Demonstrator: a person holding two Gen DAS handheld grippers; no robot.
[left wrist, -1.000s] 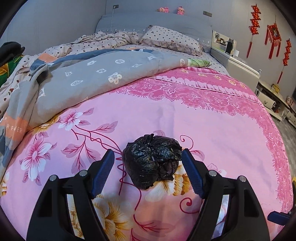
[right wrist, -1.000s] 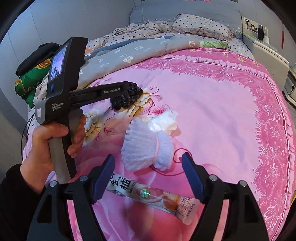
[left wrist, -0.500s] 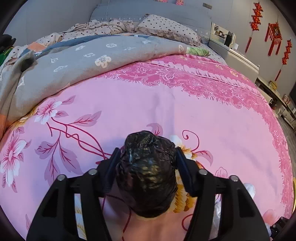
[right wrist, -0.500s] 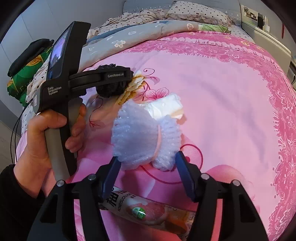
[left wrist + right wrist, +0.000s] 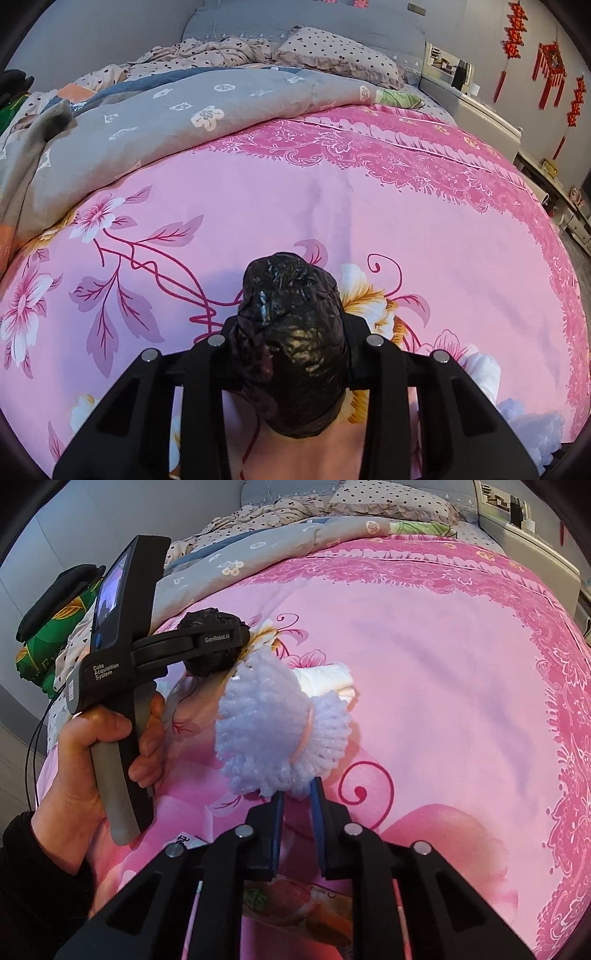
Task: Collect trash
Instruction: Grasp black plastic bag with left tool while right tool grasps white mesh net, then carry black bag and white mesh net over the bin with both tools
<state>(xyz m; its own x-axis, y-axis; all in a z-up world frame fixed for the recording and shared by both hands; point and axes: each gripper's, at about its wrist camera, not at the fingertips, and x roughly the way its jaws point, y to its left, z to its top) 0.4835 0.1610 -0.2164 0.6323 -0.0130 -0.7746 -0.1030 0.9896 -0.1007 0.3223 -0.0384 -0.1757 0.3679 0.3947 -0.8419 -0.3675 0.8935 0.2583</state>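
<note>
Floral pink bedspread, grey quilt

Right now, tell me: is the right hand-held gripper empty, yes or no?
No, the right hand-held gripper is shut on the white foam net, pinched between its blue pads.

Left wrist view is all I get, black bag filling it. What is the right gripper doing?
Observer: The right gripper is shut on the white foam net.
Operator: Any trash left on the bed?
Observer: Yes, a crumpled white tissue lies just beyond the foam net.
Operator: Anything else?
Observer: A printed snack wrapper lies on the pink bedspread, below the right gripper's fingers.
Operator: Does my bag look held from there?
Observer: Yes, the black bag sits clamped in the left gripper.
</note>
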